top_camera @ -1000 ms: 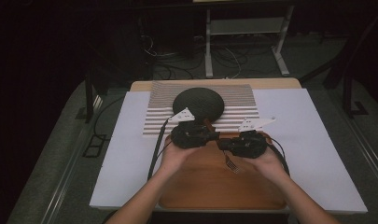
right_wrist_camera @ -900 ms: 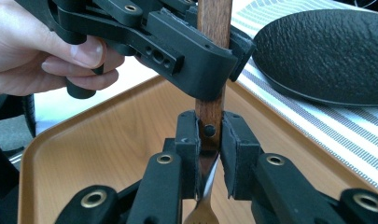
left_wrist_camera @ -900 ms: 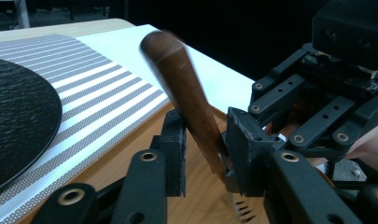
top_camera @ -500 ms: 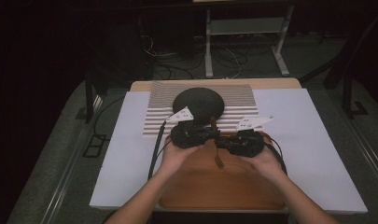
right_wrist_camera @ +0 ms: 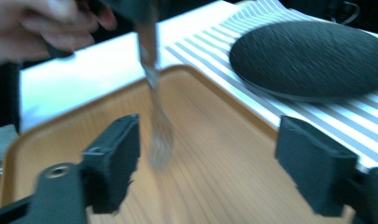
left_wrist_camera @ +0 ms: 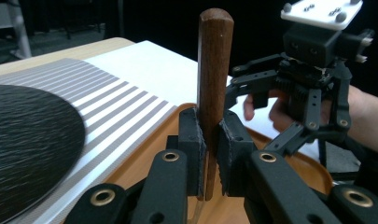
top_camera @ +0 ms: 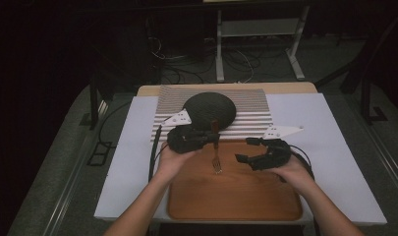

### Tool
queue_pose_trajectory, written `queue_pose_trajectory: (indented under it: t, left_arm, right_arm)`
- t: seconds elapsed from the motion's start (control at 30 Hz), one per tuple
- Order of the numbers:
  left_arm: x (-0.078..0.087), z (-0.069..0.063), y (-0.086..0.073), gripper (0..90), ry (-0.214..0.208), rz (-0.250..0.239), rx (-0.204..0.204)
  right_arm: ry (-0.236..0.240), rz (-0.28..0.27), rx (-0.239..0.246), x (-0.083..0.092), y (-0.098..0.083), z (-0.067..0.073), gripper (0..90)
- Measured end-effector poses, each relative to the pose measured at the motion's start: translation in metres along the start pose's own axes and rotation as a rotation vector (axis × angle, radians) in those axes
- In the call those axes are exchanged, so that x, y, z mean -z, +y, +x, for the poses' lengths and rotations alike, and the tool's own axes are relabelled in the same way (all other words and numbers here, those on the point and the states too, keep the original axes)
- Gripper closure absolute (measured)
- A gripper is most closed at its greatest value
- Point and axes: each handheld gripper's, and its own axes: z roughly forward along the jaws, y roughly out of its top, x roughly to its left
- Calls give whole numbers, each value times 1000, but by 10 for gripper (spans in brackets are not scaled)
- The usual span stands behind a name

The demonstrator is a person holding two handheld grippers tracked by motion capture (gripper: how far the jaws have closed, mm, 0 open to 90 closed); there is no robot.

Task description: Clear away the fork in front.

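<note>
Wooden and smooth, the tray [top_camera: 236,191] fills the lower middle of the high view, rounded at its corners and lying on a white sheet [top_camera: 329,147]. Above it, at centre frame, sits a striped mat [top_camera: 255,110] with a dark round plate [top_camera: 209,109] on it. My left gripper [top_camera: 206,139] clamps the fork [top_camera: 215,147] by its handle, tines hanging down over the tray just left of centre. My right gripper [top_camera: 248,150], right of centre, stands released, jaws spread, apart from the fork.

Left gripper view: my two black padded jaws rise from the bottom and are clenched on the fork's brown wooden handle [left_wrist_camera: 213,74], which stands upright at centre, its rounded end near the top. The plate's matte, finely ridged surface [left_wrist_camera: 28,140] curves in at the left; the right gripper [left_wrist_camera: 266,93] is at the upper right, gaping.

Right gripper view: my jaws stand wide at lower left and lower right, nothing between them but tray grain. The fork's metal tines [right_wrist_camera: 161,135] hang blurred at left of centre, the plate [right_wrist_camera: 312,60] at upper right.

I judge the fork is mid-carry in my left jaws alone. Next it needs placing somewhere, perhaps beside the plate, lowered level before release.
</note>
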Motion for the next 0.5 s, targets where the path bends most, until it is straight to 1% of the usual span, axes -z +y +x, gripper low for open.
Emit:
queue_pose_trajectory:
  t: [0.1,0.2,0.27,0.33,0.4,0.5]
  left_arm:
    - [14,4,0,805,5,1,-10]
    - [26,7,0,805,1,4,-5]
    - [33,7,0,804,2,4,-1]
    - [40,7,1,804,2,7,-8]
    - [45,6,0,803,-4,13,-15]
    - [52,5,-3,802,-9,20,-8]
  right_arm:
    - [-49,19,16,11,-14,-6,142]
    - [-90,44,15,21,-28,-11,138]
    - [-119,64,27,27,-37,-13,128]
    - [-131,75,26,33,-44,-14,112]
    - [-140,71,13,39,-51,-16,98]
    - [-158,60,-9,49,-60,-19,85]
